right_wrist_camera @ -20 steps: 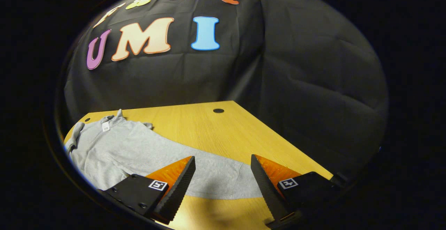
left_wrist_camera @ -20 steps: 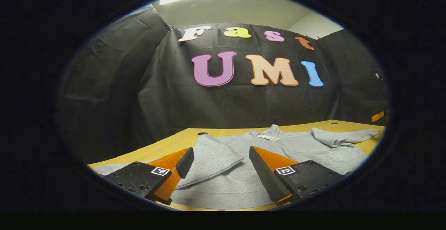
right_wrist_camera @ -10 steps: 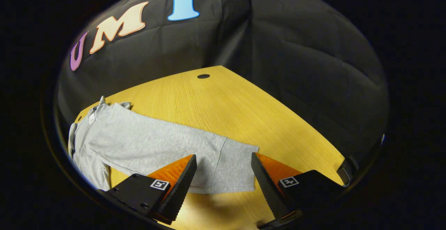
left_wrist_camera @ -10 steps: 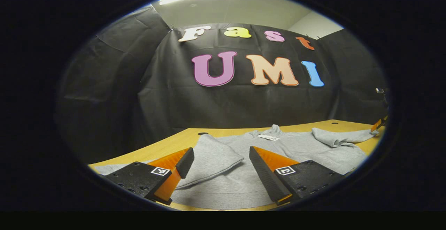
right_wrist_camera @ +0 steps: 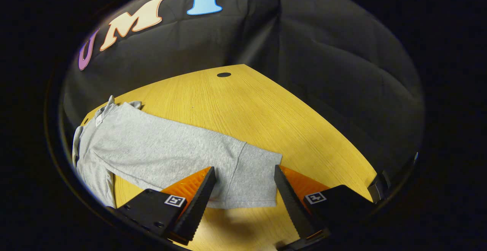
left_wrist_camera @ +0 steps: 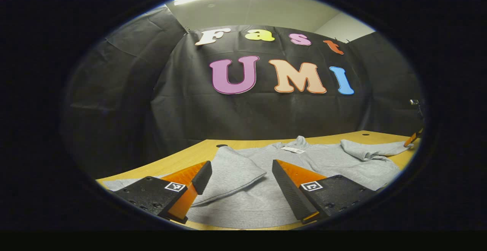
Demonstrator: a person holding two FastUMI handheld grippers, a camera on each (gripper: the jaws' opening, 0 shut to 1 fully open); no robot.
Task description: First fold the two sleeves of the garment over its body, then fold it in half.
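Hovering spread over the sleeve cuff on the surface, right gripper risks pinching one layer or dragging the garment; left gripper hangs spread above the folded sleeve.

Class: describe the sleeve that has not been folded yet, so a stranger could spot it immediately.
Start at the wooden table and find the grey garment. One sleeve is folded over the body; the other sleeve stretches flat across bare wood, its cuff between the right gripper's open fingers.
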